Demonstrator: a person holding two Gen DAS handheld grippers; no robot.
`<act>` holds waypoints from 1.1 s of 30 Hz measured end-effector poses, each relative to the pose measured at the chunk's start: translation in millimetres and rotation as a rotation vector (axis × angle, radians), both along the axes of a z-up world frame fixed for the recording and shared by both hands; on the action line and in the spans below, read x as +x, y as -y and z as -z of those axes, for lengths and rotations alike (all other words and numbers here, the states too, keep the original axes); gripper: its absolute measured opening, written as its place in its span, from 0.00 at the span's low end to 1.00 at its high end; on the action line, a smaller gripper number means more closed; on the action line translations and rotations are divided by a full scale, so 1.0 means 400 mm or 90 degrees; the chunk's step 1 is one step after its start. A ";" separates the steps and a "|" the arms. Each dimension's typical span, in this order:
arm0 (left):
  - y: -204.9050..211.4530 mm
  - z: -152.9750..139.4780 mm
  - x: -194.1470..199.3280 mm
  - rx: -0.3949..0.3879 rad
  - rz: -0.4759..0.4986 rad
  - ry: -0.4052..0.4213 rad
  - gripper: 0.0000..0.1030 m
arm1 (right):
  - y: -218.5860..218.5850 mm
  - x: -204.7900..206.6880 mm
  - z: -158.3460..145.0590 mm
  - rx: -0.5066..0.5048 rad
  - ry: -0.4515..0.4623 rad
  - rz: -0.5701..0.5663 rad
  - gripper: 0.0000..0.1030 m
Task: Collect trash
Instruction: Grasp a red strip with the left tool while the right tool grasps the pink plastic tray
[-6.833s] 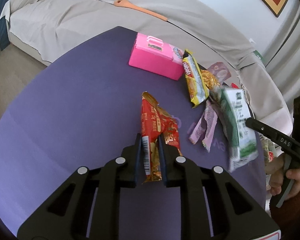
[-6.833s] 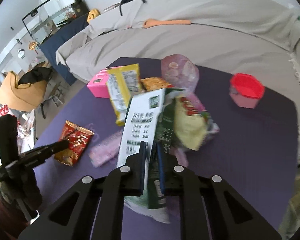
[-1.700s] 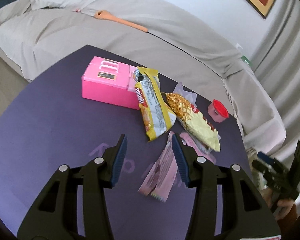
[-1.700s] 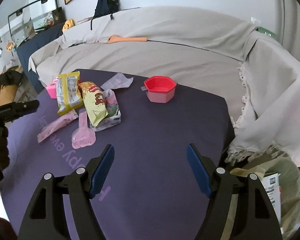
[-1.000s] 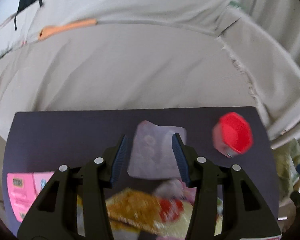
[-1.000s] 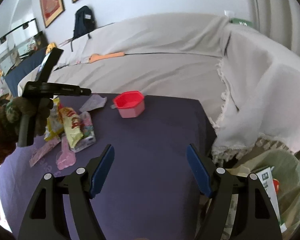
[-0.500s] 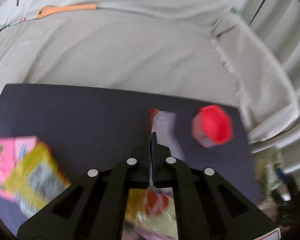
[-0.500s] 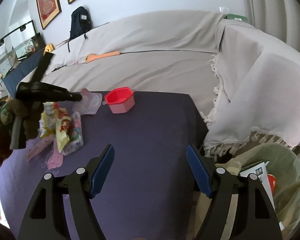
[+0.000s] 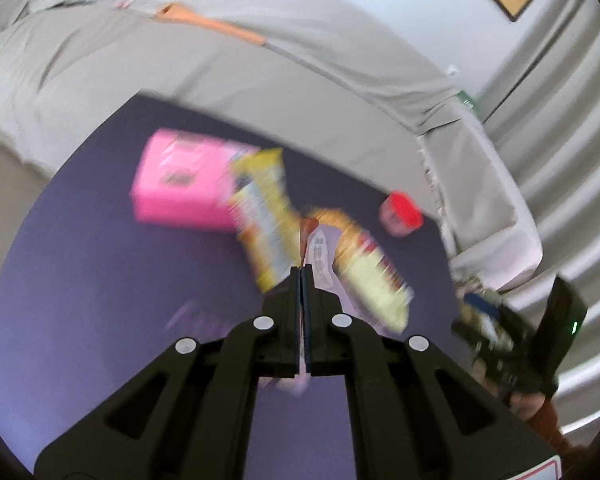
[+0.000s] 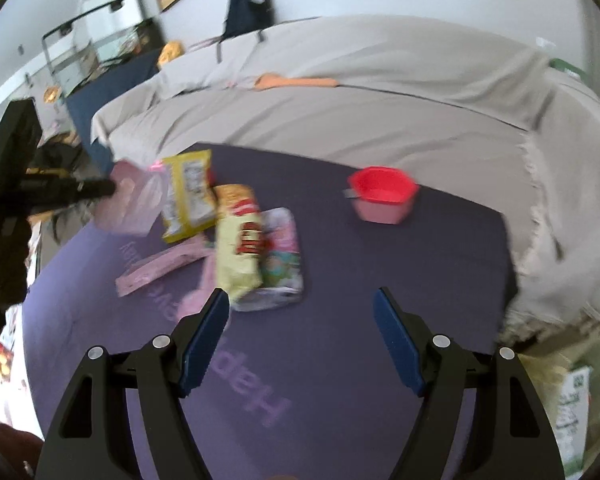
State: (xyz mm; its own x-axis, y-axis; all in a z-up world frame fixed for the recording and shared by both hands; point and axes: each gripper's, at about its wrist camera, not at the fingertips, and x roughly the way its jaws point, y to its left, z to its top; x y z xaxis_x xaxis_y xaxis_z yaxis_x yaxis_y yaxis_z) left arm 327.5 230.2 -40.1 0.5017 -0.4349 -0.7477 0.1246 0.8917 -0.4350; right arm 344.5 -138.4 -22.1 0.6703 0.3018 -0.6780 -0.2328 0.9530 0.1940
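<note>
Gripping a thin pale-pink plastic wrapper (image 10: 134, 204) in my left gripper (image 9: 302, 276), jaws clamped flat on it, I hold it lifted off the purple table (image 10: 340, 360). My right gripper (image 10: 300, 340) hangs spread wide and empty. I judge the job partway done: the bin bag (image 10: 572, 392) beside the table already holds packaging, while a yellow snack packet (image 10: 188, 196), a chip bag (image 10: 240, 244) and a pink strip wrapper (image 10: 160, 268) are left.
</note>
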 end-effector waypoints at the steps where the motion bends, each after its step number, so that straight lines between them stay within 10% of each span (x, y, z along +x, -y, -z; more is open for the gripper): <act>1: -0.014 0.013 -0.008 -0.001 -0.003 -0.006 0.01 | -0.021 0.007 0.000 -0.002 -0.003 -0.011 0.69; 15: -0.146 0.126 -0.093 0.005 -0.043 -0.022 0.01 | -0.269 0.064 0.108 -0.056 -0.079 -0.098 0.55; 20: -0.145 0.143 -0.083 -0.008 -0.049 -0.029 0.14 | -0.263 0.065 0.102 -0.064 -0.083 -0.089 0.46; 33: -0.075 0.161 -0.075 0.022 -0.057 -0.040 0.05 | -0.164 -0.028 0.048 -0.060 -0.045 -0.052 0.46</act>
